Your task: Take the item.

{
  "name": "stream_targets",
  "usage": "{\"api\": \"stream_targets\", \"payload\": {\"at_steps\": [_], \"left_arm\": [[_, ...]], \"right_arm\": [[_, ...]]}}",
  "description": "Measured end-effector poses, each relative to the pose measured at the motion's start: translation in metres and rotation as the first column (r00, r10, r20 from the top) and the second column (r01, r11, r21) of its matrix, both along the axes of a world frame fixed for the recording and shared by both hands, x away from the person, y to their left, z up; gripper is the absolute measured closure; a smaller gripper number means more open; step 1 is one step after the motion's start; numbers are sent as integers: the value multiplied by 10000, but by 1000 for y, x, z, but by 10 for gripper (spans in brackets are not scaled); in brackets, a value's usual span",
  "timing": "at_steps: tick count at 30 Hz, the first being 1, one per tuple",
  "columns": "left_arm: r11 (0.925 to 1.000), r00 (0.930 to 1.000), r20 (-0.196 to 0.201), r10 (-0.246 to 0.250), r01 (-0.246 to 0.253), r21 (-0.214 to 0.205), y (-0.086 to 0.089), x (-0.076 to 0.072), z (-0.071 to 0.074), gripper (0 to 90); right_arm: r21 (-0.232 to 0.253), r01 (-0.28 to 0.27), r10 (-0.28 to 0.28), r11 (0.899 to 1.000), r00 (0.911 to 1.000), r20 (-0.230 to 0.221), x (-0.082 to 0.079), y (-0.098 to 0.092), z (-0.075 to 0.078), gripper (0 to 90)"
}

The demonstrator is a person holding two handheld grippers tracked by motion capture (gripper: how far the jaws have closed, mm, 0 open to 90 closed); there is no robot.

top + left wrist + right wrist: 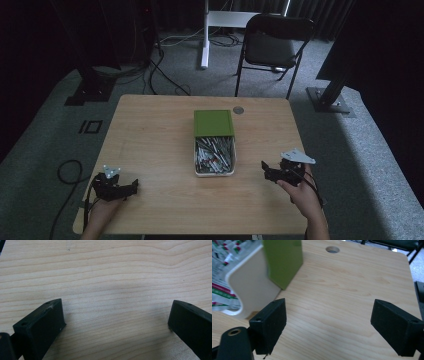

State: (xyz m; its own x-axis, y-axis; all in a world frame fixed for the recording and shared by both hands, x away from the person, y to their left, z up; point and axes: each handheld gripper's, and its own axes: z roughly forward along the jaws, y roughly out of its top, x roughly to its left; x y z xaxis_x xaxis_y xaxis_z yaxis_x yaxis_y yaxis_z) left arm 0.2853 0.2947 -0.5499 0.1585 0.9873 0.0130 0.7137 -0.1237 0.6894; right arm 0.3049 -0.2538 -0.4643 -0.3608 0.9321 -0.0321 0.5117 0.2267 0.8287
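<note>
A white box (215, 173) full of small packets (214, 154) sits mid-table, its green lid (213, 123) slid back over the far half. The right gripper view shows the box wall (249, 287), the lid (283, 260) and packets (222, 270) at upper left. My left gripper (131, 188) rests near the table's front left, held by a hand, open over bare wood (116, 312). My right gripper (265, 170) is held right of the box, a short way off, open with nothing between its jaws (328, 322).
The wooden table (150, 135) has a round cable hole (238, 110) behind the box, also in the right gripper view (332, 249). A black folding chair (272, 45) and a white stand (205, 35) are beyond the table. Cables lie on the grey carpet at left.
</note>
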Motion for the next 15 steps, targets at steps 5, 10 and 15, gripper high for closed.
{"api": "stream_targets", "payload": {"at_steps": [5,10,15], "left_arm": [[10000,10000,-1,2,-2,-5,0,0,0,13],[10000,10000,-2,1,-1,-1,0,0,0,13],[10000,10000,-2,4,-4,-6,0,0,0,13]], "right_arm": [[23,-473,473,9989,9988,154,5,16,10,133],[6,-843,843,9964,9961,267,8,31,16,136],[24,-1248,1247,9922,9916,348,10,45,20,136]]}}
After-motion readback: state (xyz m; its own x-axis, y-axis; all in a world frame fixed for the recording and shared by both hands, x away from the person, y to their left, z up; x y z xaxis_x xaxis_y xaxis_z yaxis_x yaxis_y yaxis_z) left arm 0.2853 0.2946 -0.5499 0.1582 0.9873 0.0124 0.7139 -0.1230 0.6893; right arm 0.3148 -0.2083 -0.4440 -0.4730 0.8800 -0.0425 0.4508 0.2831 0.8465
